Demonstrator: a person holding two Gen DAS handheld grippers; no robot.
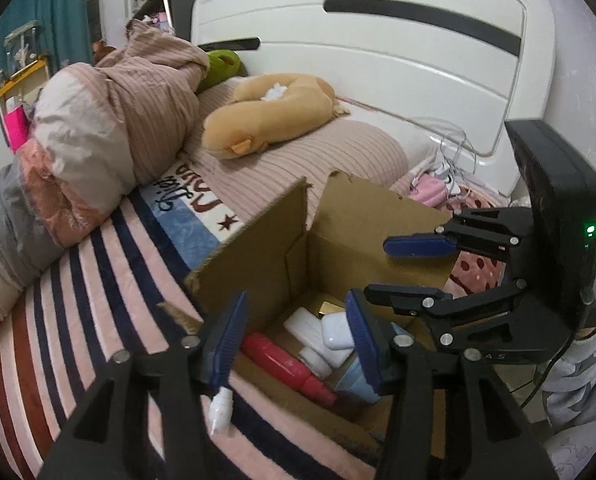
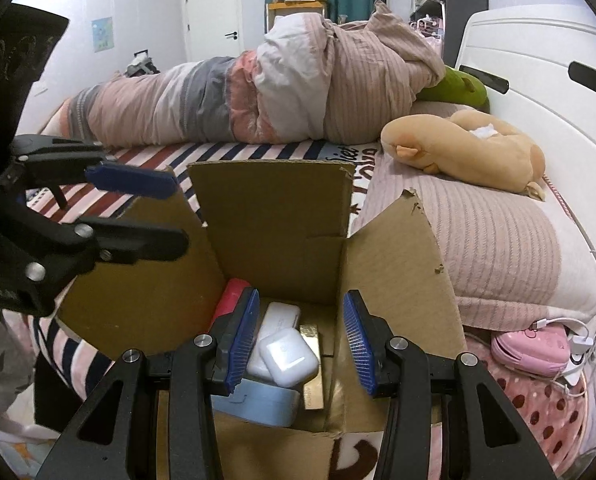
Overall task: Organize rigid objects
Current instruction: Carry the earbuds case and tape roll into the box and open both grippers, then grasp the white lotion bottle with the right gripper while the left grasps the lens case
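Note:
An open cardboard box stands on the bed. Inside lie a red bottle, white cases, a light blue case and a gold box. My left gripper is open and empty over the box's near edge; it also shows in the right wrist view. My right gripper is open and empty above the box; it also shows in the left wrist view. A small white bottle lies on the blanket beside the box, under my left finger.
A striped blanket covers the bed. A rolled duvet, a tan plush toy, a green plush and the white headboard lie beyond. A pink device with white cables sits right of the box.

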